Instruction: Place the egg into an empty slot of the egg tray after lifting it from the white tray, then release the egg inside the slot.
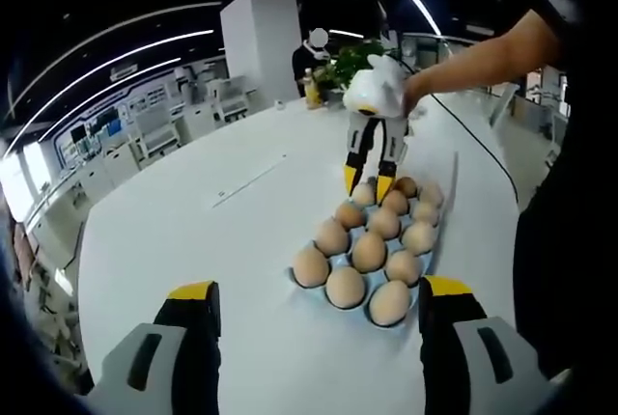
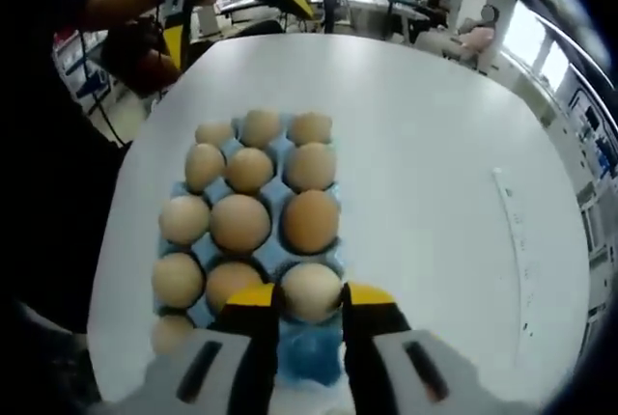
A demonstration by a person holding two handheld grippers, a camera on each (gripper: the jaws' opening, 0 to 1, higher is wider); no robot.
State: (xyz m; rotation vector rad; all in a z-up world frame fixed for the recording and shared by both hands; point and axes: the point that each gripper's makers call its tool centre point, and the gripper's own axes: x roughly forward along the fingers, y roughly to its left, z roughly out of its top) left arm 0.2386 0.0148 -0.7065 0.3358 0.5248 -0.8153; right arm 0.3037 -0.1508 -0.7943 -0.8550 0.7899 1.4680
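A blue egg tray (image 1: 299,278) lies on the white table, holding several brown eggs. At its far end in the left gripper view, my right gripper (image 1: 368,183) points down with an egg (image 1: 364,193) between its yellow fingertips. In the right gripper view that egg (image 2: 309,290) sits pinched between the jaws of the right gripper (image 2: 311,297), level with the neighbouring eggs in the egg tray (image 2: 290,251). A bare blue slot (image 2: 309,357) shows just below it. My left gripper (image 1: 319,294) hovers open at the tray's near end, holding nothing.
The round white table (image 1: 193,222) has wide bare surface to the left of the tray. A plant and a bottle (image 1: 328,72) stand at its far edge. A person's arm (image 1: 473,58) reaches in from the right. People sit beyond the table (image 2: 454,19).
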